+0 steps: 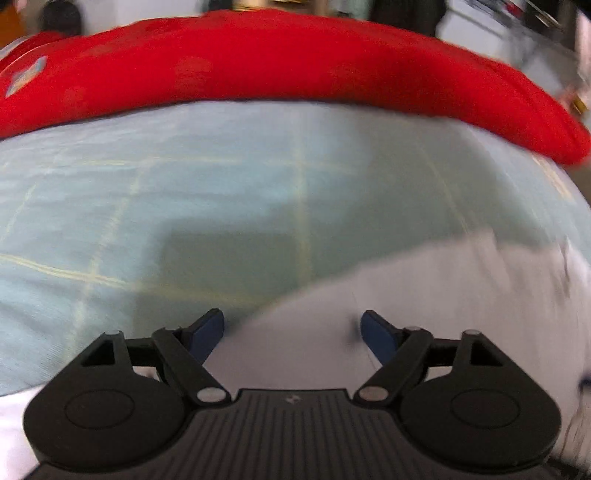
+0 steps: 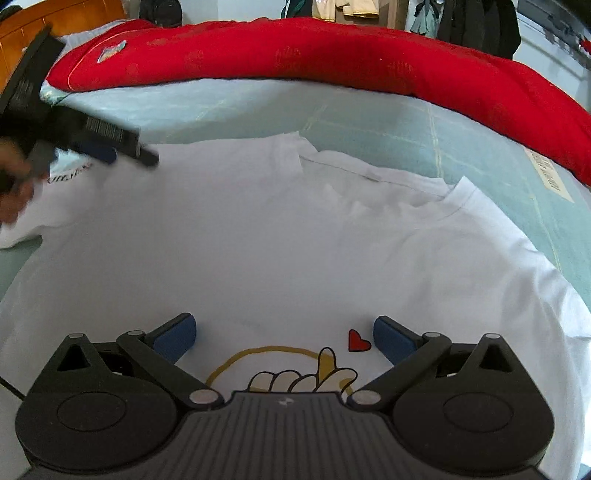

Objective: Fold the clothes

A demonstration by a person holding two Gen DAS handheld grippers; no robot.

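A white T-shirt (image 2: 280, 236) lies spread flat on the bed, collar (image 2: 369, 176) toward the far side. On its front are a cartoon hand print (image 2: 303, 376) and a small red heart (image 2: 357, 341). My right gripper (image 2: 284, 334) hovers open over that print, nothing between its blue pads. My left gripper (image 2: 125, 155), held by a hand (image 2: 13, 188), is over the shirt's far left corner. In the blurred left wrist view the left gripper (image 1: 291, 328) stands open above the T-shirt's edge (image 1: 443, 295), and its pads hold nothing.
The shirt rests on a light blue checked sheet (image 2: 406, 129). A long red quilt (image 2: 332, 55) runs along the far side of the bed. Behind it stand a wooden headboard (image 2: 55, 18) and hanging clothes (image 2: 476, 22).
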